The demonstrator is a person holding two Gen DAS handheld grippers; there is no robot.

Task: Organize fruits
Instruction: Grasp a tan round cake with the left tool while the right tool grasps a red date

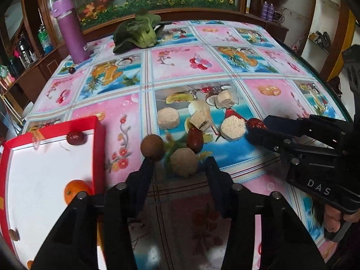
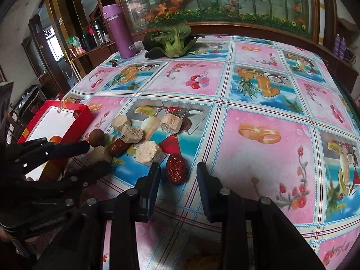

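While its two dark fingers are spread wide apart, the left gripper point(image 1: 180, 162) is held low over the table, and a pale brown round fruit point(image 1: 184, 161) is seen lying in the gap between the tips, with neither finger clearly touching it. A darker brown round fruit point(image 1: 152, 147) is found just at the tip of the left finger, outside the gap. Just beyond the pale fruit a red date point(image 1: 194, 140) is seen lying on the cloth among pale puffed-rice cakes point(image 1: 232, 128). The right gripper point(image 2: 178, 168) is likewise released, its fingers parted on either side of a wrinkled red date point(image 2: 176, 168) that rests on the patterned tablecloth point(image 2: 258, 135); no contact with either finger can be made out. In the left wrist view, that same date is seen just at the tips of the right gripper, and part of a hand is seen around its handle at the right edge. To the left of the fruits a red box point(image 1: 99, 135) with a white floor is placed, in which another red date point(image 1: 75, 137), an orange point(image 1: 75, 191) and a small brown fruit point(image 1: 14, 234) are held. Farther back on the table a purple bottle point(image 2: 120, 31) and a green leafy vegetable point(image 2: 174, 39) are set, well apart from the grippers.
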